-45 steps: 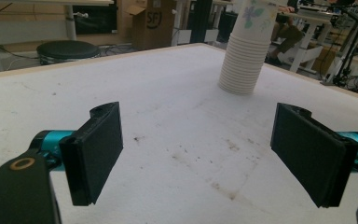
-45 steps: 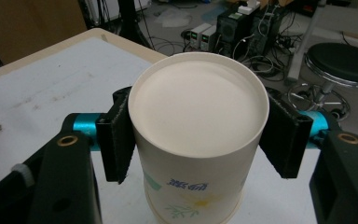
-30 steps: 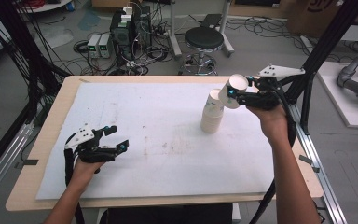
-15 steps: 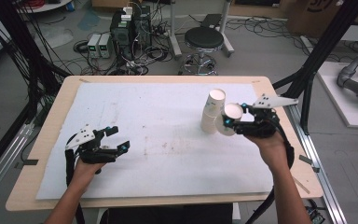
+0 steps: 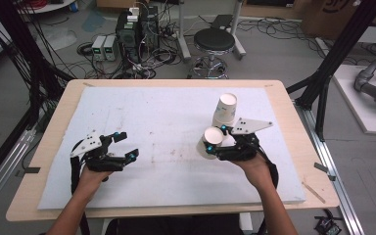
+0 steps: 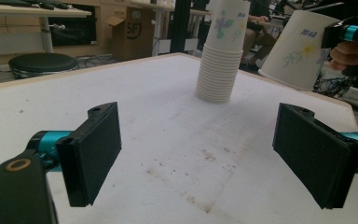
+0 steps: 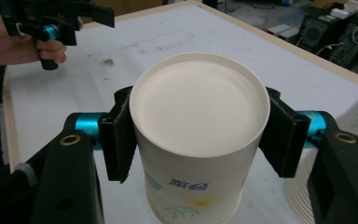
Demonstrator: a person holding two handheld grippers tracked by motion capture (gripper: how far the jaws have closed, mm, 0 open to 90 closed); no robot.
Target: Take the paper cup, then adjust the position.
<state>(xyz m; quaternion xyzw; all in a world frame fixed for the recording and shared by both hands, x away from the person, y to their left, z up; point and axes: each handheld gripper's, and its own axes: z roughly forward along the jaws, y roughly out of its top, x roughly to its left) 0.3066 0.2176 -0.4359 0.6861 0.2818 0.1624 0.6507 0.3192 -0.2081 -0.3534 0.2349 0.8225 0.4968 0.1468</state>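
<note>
A stack of upturned white paper cups (image 5: 223,110) (image 6: 221,51) stands at the right of the white mat (image 5: 166,112). Just in front of it, my right gripper (image 5: 214,141) (image 7: 198,135) is shut on a single flower-printed paper cup (image 5: 209,142) (image 7: 200,107) (image 6: 298,49). That cup is tilted above the mat, its closed base toward the camera in the right gripper view. My left gripper (image 5: 129,146) (image 6: 198,154) rests low at the mat's near left. Its jaws have just been opening further and hold nothing.
The mat lies on a wooden table (image 5: 54,127). Behind the table, a black stool (image 5: 214,41) and electronics boxes (image 5: 132,27) with cables sit on the floor. Black frame posts (image 5: 330,63) rise at the table's right.
My right gripper has carried the single cup down and toward the near side, from beside the stack's top to low in front of it. The left hand stayed put.
</note>
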